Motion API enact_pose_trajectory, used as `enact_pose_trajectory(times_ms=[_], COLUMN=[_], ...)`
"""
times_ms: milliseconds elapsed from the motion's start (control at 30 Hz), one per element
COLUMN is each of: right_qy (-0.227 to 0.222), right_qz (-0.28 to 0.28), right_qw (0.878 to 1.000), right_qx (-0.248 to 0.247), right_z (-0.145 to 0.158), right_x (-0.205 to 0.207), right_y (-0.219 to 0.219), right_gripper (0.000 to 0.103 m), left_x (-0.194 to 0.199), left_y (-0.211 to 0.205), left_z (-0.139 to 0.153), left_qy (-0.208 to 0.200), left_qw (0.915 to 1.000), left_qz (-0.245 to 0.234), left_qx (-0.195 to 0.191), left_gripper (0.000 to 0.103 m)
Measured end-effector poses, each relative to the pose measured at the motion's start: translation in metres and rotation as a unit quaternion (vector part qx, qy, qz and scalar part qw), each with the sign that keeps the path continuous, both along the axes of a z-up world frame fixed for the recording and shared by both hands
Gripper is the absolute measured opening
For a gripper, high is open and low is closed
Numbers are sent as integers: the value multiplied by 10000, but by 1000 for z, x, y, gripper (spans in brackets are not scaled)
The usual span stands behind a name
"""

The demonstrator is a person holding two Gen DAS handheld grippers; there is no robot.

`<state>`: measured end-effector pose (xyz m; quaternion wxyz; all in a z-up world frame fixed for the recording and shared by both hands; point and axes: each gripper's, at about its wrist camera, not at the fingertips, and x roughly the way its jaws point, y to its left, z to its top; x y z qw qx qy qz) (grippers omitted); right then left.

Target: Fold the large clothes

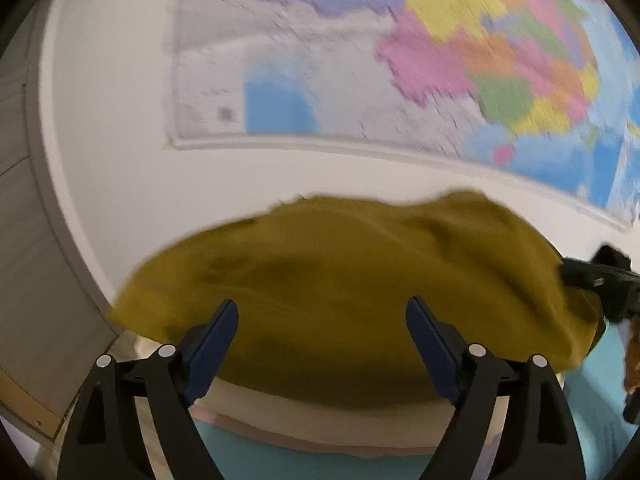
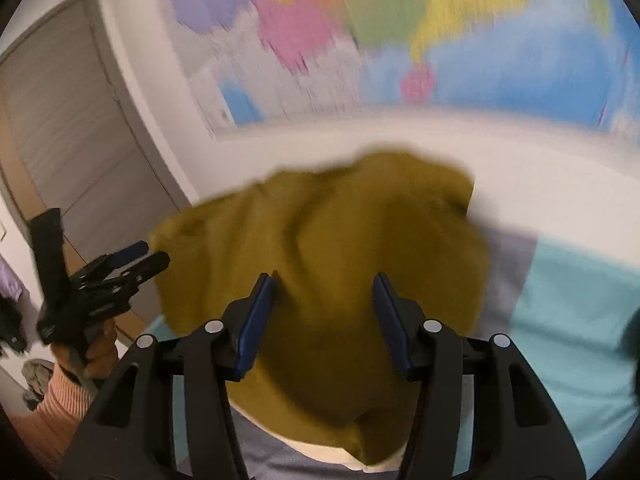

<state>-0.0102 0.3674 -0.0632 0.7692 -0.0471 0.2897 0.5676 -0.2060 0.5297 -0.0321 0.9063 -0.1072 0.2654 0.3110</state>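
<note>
**Ana:** Mustard-yellow garment [image 1: 340, 280], where is it lying?

**Ben:** Bunched in a mound on the bed [image 2: 576, 320], over its light blue cover, with a cream and grey layer showing under the near edge. A white wall and a coloured map [image 1: 400, 60] stand behind it.

**Ana:** How are the left tongs [image 1: 322, 312] posed?

**Ben:** Tilted downward toward the mound, their 2 blue pads spread wide. The cloth lies beyond and below them; neither pad presses on it. In the right wrist view, the left tongs [image 2: 146, 254] show at the garment's left edge, held by a hand [image 2: 96, 344] with an orange ribbed sleeve [image 2: 52, 412], pointing to the right, toward the cloth.

**Ana:** And the right tongs [image 2: 324, 284]?

**Ben:** Also angled down over the mound, pads parted about halfway, cloth seen between them but not pinched. From the left wrist view, they appear at the garment's right edge, touching or just beside it; blur hides which.

**Ana:** Anything else?

**Ben:** A grey door [image 2: 72, 120] at the left.
</note>
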Motion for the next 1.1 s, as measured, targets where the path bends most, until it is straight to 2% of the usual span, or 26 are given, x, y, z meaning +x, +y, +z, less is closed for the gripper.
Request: enact_pose_trajectory(times_ms=[100,133,233,400,467,533,633,733,833,933,1100], right_qy=[83,99,187,-257,-387,-431,-399,-329,-197,-232,-308], right_qz=[46,58,91,144,203,298,462,477,462,456,397], right_qw=[9990,9992,9992,9994,9990,9986,9981,9976,9982,9981,9987], right_qx=[-444,-379,-349,-169,20,116,-51,-370,-333,-346,-104], right_z=[-36,-38,-33,-14,-7,-5,-13,-34,-42,-38,-26], right_x=[2,2,3,-18,-29,-36,-40,-37,-34,-37,-47], right_y=[12,8,2,-14,-22,-24,-13,1,4,3,-17], right_gripper=[52,52,53,53,53,55,55,55,56,56,64], left_x=[13,14,12,9,7,8,13,19,24,22,12], left_y=[6,2,-6,-21,-29,-35,-43,-45,-41,-40,-49], left_z=[-20,-23,-20,-13,-10,-9,-12,-21,-31,-32,-30], left_qy=[163,223,267,281,238,186,168,236,332,313,247], left_qw=[9994,9996,9996,9990,9988,9986,9986,9987,9988,9990,9990], left_qz=[-25,-10,22,123,70,37,-69,-87,-81,-42,68], left_qx=[-300,-188,36,339,419,503,502,437,355,318,362], left_gripper=[83,83,83,83,85,93,93,93,95,96,96])
